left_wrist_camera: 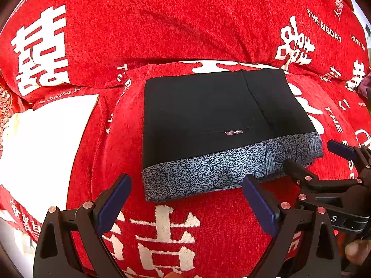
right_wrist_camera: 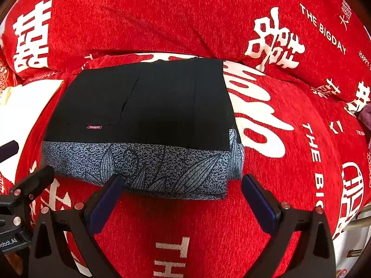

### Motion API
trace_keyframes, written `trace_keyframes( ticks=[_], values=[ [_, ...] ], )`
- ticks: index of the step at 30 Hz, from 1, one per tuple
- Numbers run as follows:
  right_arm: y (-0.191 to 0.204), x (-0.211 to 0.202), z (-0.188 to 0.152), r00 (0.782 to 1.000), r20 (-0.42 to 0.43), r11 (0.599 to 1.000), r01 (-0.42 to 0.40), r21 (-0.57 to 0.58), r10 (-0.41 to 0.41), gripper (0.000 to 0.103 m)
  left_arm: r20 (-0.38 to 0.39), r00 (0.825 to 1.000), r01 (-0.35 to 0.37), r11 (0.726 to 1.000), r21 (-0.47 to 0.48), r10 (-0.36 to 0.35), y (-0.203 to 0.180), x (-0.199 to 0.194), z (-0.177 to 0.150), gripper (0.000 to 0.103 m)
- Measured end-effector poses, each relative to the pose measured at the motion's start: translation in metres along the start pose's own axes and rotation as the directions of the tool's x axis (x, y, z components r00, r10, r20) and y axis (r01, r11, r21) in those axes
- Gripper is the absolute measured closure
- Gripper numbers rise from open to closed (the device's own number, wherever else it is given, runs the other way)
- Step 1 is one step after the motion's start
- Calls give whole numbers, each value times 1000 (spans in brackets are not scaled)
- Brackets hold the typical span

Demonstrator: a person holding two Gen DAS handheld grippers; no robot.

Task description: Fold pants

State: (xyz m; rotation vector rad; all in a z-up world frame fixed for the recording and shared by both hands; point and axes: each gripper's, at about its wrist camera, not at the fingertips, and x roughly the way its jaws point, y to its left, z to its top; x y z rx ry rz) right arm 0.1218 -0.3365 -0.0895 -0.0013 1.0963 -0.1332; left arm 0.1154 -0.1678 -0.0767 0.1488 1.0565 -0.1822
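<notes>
Right now, the folded black pants (left_wrist_camera: 208,113) lie in a neat, flat block on the red fuzzy sofa cover with big white letters (left_wrist_camera: 176,27). The pants sit on the seat, with their far edge close to the back cushion. A grey-blue speckled band with leaf drawings (right_wrist_camera: 148,169) runs along the near edge of the pants, and it peeks out from under the black cloth. A small dark red tag with tiny letters (left_wrist_camera: 234,132) is sewn on the black part, near the band.

The left gripper (left_wrist_camera: 187,205) is black with blue pads, and its jaws are wide apart with nothing between them. It sits just in front of the near left corner of the pants and does not touch them. The right gripper (right_wrist_camera: 183,202) looks the same. Its jaws are wide apart too and hold nothing. Its left fingertip is right at the near edge of the speckled band, but it is hard to tell if it touches. The two grippers are side by side, close together.

A white flat cloth (left_wrist_camera: 44,143) lies on the seat to the left of the pants, well apart from them.
</notes>
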Motion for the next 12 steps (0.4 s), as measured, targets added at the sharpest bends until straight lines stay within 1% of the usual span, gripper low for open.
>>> trace_keyframes(
  ticks=[4, 8, 12],
  values=[
    [-1, 1, 0, 1000, 0, 1000, -2, 3, 2, 1, -9, 1000, 9, 1000, 0, -9, -1, 2, 1, 7],
    [-1, 3, 1, 1000, -1, 1000, -3, 5, 3, 1, -24, 999, 34, 999, -20, -34, 1, 5, 1, 7],
    [-1, 5, -1, 1000, -4, 1000, -3, 9, 3, 1, -31, 999, 31, 999, -30, -32, 7, 7, -3, 6]
  ],
)
